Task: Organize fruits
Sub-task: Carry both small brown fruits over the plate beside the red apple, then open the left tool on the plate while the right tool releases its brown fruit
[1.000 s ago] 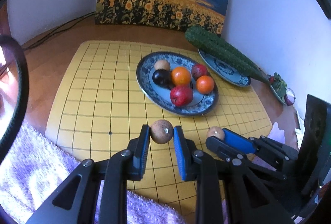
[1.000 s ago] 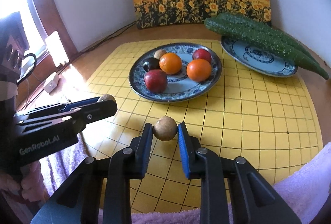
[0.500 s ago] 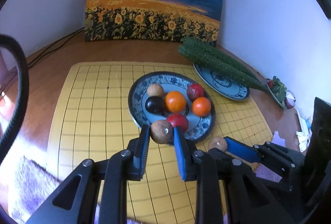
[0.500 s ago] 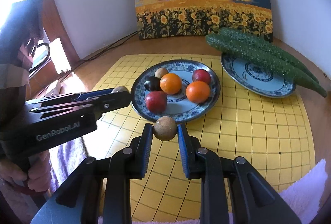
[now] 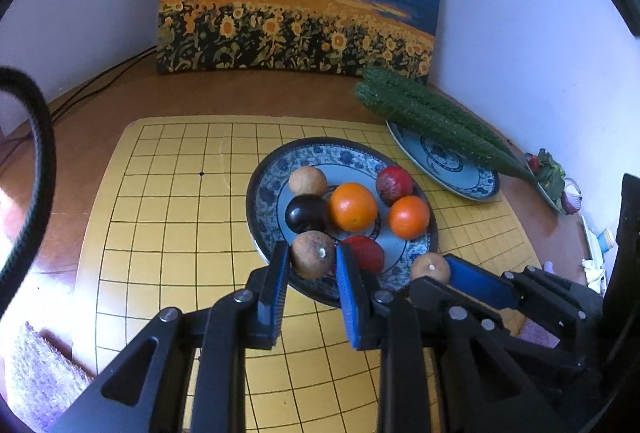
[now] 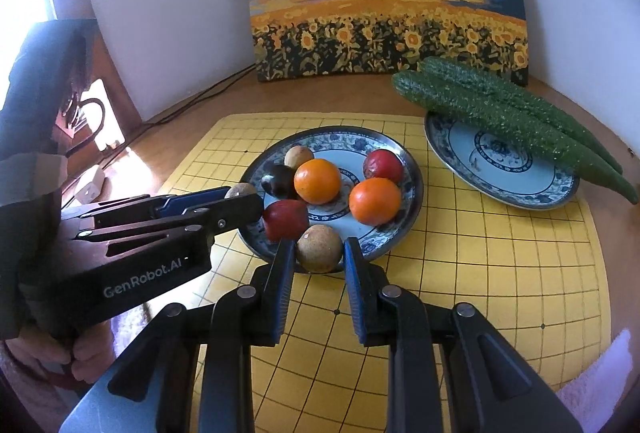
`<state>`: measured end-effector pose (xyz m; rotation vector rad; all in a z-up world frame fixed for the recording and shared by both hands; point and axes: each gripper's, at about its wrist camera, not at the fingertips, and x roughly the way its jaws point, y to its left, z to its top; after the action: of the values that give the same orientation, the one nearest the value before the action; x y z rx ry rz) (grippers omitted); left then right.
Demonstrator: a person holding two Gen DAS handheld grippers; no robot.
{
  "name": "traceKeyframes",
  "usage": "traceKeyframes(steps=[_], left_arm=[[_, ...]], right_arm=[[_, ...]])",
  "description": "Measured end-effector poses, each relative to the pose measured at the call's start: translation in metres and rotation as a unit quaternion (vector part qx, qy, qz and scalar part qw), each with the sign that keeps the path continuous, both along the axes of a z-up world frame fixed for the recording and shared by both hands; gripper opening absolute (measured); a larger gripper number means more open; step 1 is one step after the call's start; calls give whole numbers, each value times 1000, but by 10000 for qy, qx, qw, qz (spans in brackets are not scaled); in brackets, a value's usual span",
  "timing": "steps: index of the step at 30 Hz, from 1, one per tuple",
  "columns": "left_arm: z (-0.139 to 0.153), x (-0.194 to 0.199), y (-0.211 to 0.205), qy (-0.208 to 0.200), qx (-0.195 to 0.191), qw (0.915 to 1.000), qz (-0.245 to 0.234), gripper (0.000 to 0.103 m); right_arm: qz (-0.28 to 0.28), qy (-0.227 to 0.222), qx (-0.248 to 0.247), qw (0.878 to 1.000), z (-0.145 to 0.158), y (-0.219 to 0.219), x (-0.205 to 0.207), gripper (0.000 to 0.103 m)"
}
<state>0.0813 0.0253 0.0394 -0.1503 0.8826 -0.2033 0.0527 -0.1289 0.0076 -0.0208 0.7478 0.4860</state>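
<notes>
My left gripper is shut on a round brown fruit and holds it over the near rim of the blue patterned fruit plate. My right gripper is shut on a second brown fruit, also at the plate's near rim. The plate holds two oranges, two red fruits, a dark plum and another brown fruit. In the left wrist view the right gripper shows at the right. In the right wrist view the left gripper shows at the left.
A yellow grid board lies under the plates. A second blue plate at the right carries two long green cucumbers. A sunflower painting leans on the back wall. Purple towel lies at the near edge. Cables run at the back left.
Both grippers have moved forward with their brown fruits, from over the yellow board to the near rim of the fruit plate.
</notes>
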Motion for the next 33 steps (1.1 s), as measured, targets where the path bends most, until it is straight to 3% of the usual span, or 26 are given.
traceKeyframes(steps=[33], left_arm=[[-1,0,-1,-71,-34,9999,-107,24]], right_arm=[[46,-2,-184,9998,-9,9,6,26]])
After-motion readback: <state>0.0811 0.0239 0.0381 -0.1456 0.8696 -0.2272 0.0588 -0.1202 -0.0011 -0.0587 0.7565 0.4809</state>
